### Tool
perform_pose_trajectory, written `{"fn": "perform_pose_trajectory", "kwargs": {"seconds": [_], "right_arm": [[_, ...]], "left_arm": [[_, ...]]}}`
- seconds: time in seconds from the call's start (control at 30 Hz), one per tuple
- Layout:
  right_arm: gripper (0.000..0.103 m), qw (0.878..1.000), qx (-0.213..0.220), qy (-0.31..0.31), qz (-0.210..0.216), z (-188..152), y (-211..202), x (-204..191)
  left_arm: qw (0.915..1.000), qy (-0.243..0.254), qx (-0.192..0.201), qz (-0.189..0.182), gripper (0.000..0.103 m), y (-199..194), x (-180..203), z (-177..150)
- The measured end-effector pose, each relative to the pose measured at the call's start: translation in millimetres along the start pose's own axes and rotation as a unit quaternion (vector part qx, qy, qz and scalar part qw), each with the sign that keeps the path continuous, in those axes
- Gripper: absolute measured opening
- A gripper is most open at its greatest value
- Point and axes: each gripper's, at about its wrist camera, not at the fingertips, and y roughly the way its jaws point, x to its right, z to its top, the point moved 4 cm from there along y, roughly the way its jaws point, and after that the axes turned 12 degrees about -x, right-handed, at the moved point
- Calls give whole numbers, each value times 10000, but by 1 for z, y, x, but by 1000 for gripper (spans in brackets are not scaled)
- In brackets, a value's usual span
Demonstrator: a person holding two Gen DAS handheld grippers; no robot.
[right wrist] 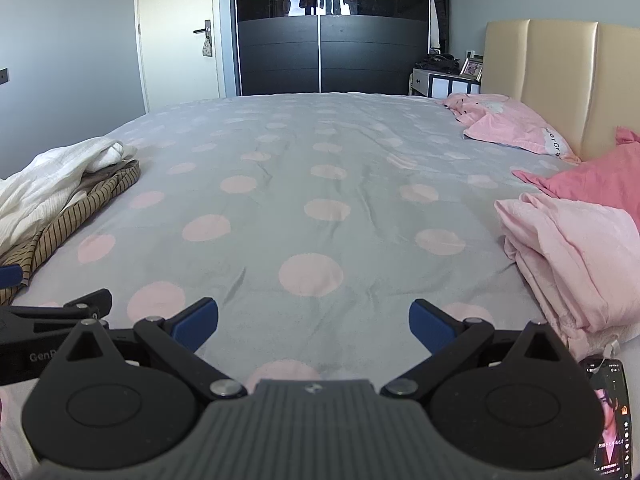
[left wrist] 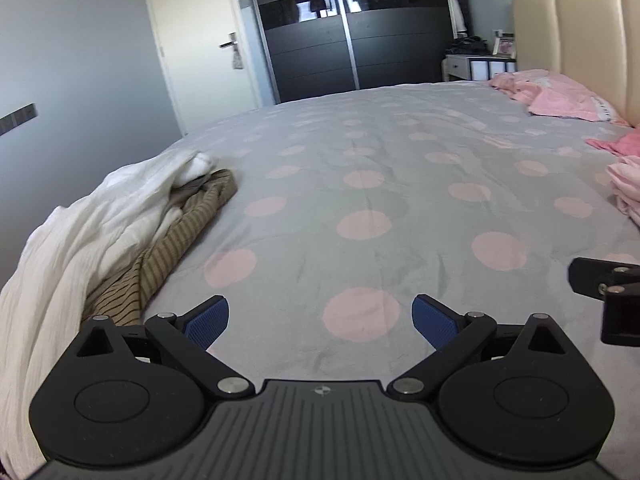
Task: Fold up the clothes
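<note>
Left gripper, right gripper: jaws spread wide, empty, over dotted bedspread. Left gripper body reads "Gen"; pink pillow lettering partly legible. White garment, striped garment unfolded.

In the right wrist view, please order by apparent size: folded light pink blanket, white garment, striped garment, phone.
1. Folded light pink blanket, though nearness enlarges it.
2-3. White garment and striped garment: alike, both cut off.
4. Phone.

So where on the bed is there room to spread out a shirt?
The big middle of the dotted cover is bare, between the white and striped clothes and the pink pile. Both sides are crowded, and pillows fill the headboard end.
</note>
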Motion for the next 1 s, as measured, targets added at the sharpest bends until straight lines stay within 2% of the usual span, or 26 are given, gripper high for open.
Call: {"fn": "perform_pose_trajectory", "kwargs": {"seconds": [0.1,0.17,0.37,0.47,0.73,0.83,0.9,1.0], "right_arm": [[102,10000,52,-74,-26,0,0,0],[102,9998,104,-162,-89,1,-1,-1],[102,9994,254,-204,-89,-1,-7,-3],[102,9994,289,-166,-43,-4,-10,-1],[102,9996,267,-121,37,-5,-11,-1],[102,9995,253,-126,108,-5,-11,-1],[102,9995,247,-135,139,-6,-11,-2],[102,9995,248,-156,132,-7,-11,-2]], "left_arm": [[9998,-172,-47,131,99,0,0,5],[9995,-165,-48,252,99,-6,3,21],[9985,-244,330,372,99,-21,18,29],[9984,-368,388,177,99,-23,-6,22],[9976,-553,418,-82,98,-26,-13,24],[9972,-583,437,-155,95,-27,-14,23],[9970,-593,450,-204,90,-28,-14,22],[9967,-608,470,-277,90,-29,-14,21]]}}
